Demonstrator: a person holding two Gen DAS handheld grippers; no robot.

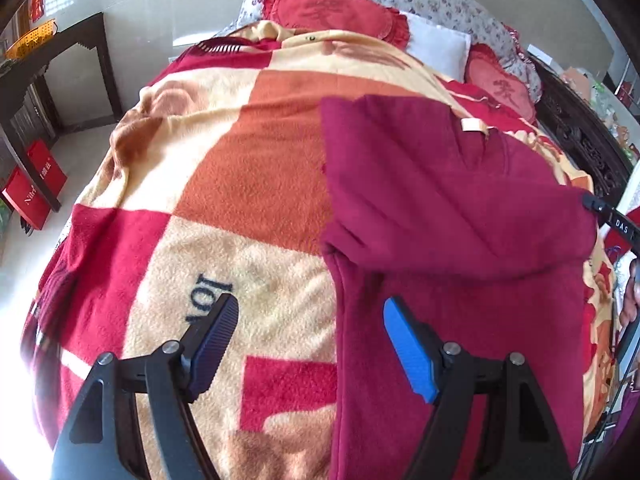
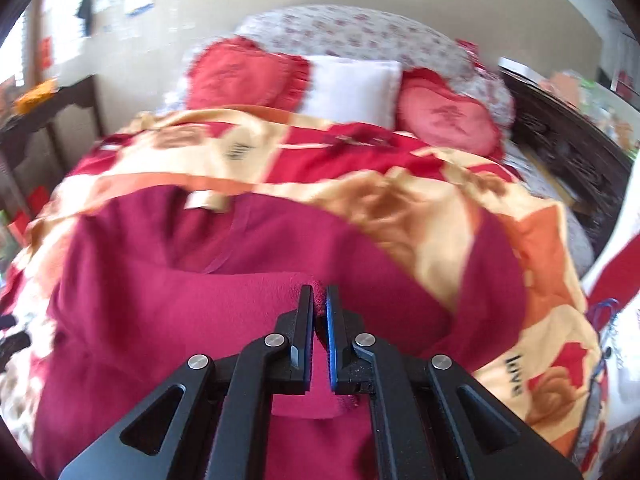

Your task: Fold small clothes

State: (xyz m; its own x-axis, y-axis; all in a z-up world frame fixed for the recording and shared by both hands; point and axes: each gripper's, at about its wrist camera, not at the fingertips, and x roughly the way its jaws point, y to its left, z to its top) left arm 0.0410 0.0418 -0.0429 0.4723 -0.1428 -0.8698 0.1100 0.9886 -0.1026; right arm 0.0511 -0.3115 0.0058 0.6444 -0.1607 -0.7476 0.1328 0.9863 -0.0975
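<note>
Blanket (image 2: 516, 372) reads "love"; right gripper (image 2: 319, 300) clamps maroon garment (image 2: 160, 312); left gripper (image 1: 310, 312) gapes empty.

the bed (image 1: 580, 136) carries a fleece blanket (image 1: 248, 168) in red, orange and cream blocks, spread over nearly all of it. on the blanket, toward its right side in the left wrist view, lies a dark red garment (image 1: 440, 208) with a sleeve folded across its body. beyond the blanket, at the bed's head, rest two red heart cushions (image 2: 244, 72) with a white pillow (image 2: 352, 84) between them, in front of a flowered quilt (image 2: 360, 28).
</note>
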